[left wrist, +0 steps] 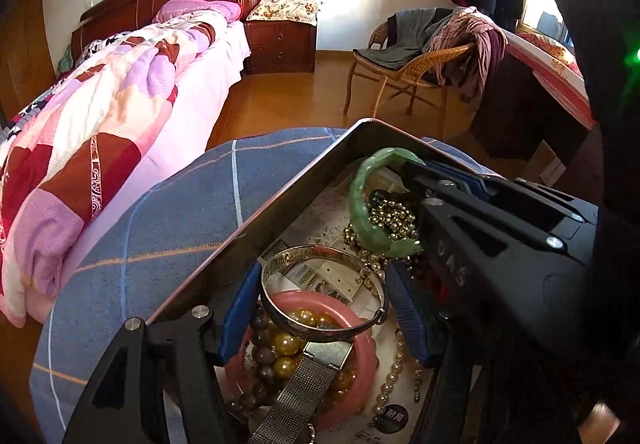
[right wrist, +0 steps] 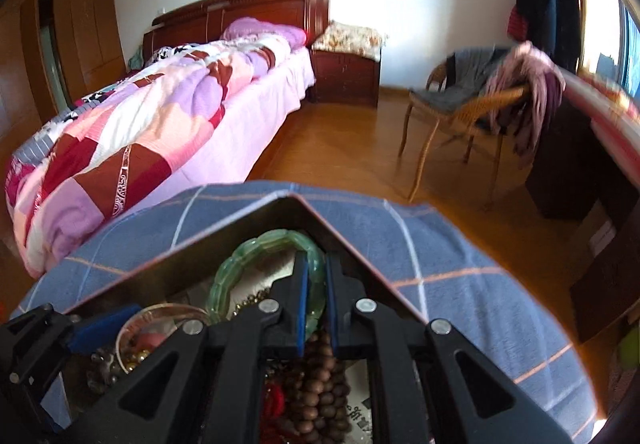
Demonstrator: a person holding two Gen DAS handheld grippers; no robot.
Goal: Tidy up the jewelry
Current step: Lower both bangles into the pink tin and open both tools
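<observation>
Two grippers are crammed into one metal box (left wrist: 256,228) of jewelry, which sits on a blue checked cloth (left wrist: 160,228), so plenty can go wrong here. The right gripper (right wrist: 316,284) is pinched nearly shut, and the green jade bangle (right wrist: 240,264) is clamped by its rim between the blue fingers (right wrist: 302,304), up in the far corner of the box. The left gripper (left wrist: 324,308) is held fairly wide, with the silver bangle (left wrist: 320,296) sitting between its fingers (left wrist: 240,312); whether the pads are actually pressed on it can't be told for sure. That silver bangle is rested on a pink bangle (left wrist: 352,324), a mesh watch strap (left wrist: 304,388) and amber beads (left wrist: 286,344), so things underneath could probably be dragged along if it gets lifted. Jade is slick and hard, so a slip and a chip against the box wall seems possible. Gold bead strands (left wrist: 390,216) lie through the green ring, and wooden beads (right wrist: 320,384) are piled just below the right fingers, so snagging looks likely too.
</observation>
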